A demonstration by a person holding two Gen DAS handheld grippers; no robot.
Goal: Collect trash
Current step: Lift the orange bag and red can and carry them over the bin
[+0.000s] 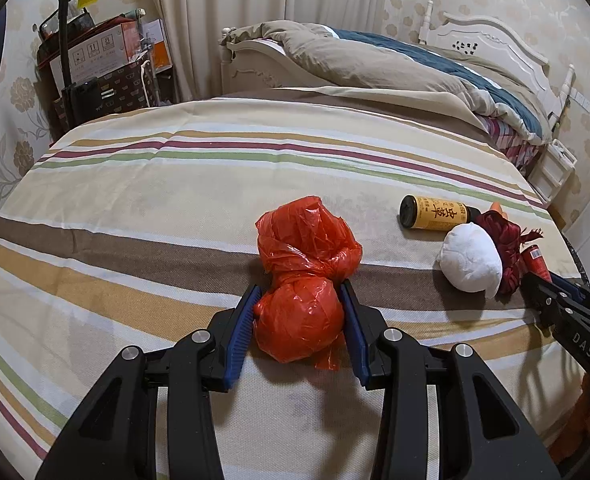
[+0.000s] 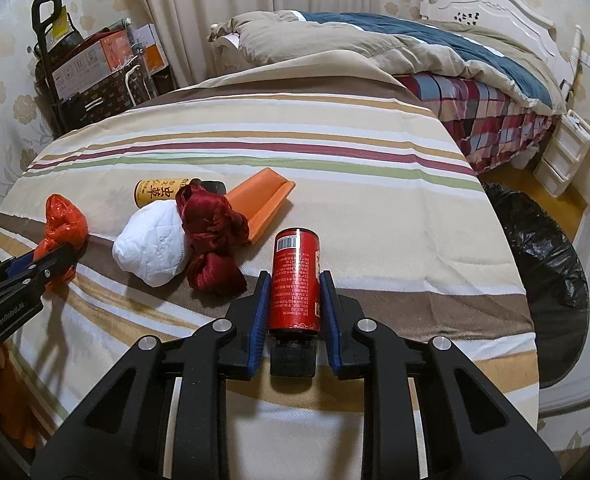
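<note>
Pickup is the step we judge in hand: our left gripper (image 1: 300,312) has its fingers clamped on the knotted orange-red plastic bag (image 1: 301,276) and our right gripper (image 2: 295,304) on the red labelled bottle (image 2: 295,280), both on the striped bed (image 2: 335,184), so next comes lifting toward the black-lined bin (image 2: 543,264) beside it.
</note>
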